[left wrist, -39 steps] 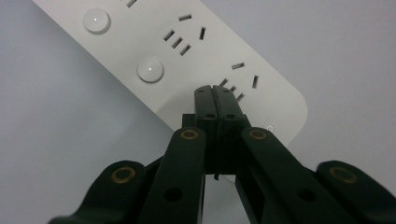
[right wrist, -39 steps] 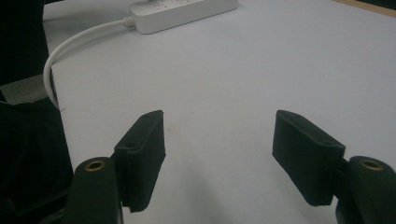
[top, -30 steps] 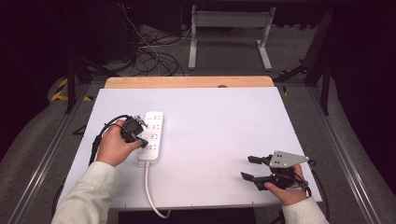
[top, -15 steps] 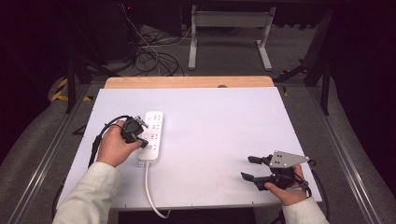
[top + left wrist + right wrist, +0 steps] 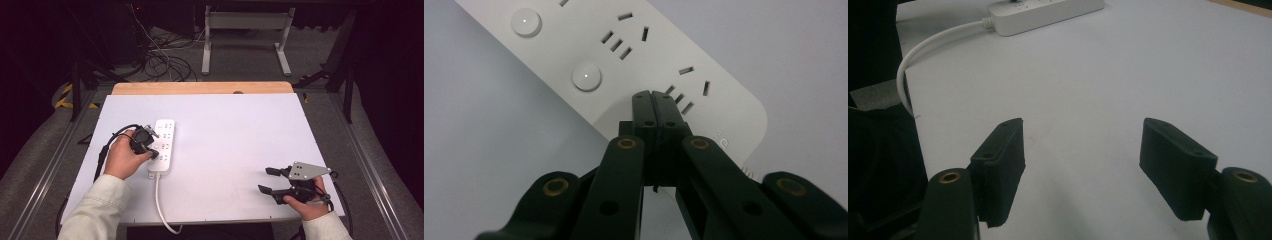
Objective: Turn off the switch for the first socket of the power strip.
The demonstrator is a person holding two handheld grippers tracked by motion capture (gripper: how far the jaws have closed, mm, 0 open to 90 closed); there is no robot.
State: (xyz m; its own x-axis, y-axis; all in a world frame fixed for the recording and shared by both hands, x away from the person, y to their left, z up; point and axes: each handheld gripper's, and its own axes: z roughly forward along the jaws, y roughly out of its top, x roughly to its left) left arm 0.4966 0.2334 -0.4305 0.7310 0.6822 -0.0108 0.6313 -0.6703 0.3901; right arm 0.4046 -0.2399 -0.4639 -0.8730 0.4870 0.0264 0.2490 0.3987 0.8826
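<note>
Your left gripper (image 5: 655, 100) has its jaws pressed flat together with nothing between them, tips over the white power strip (image 5: 162, 145) just below a socket group and right of a round button (image 5: 586, 77). From above, your left hand (image 5: 122, 156) sits at the strip's left edge on the white table (image 5: 240, 135). The strip's cord (image 5: 162, 210) runs off the near edge. Your right gripper (image 5: 272, 181) is well apart, near the table's right front corner, jaws spread wide over bare surface, holding nothing, with the strip far ahead in its own view.
</note>
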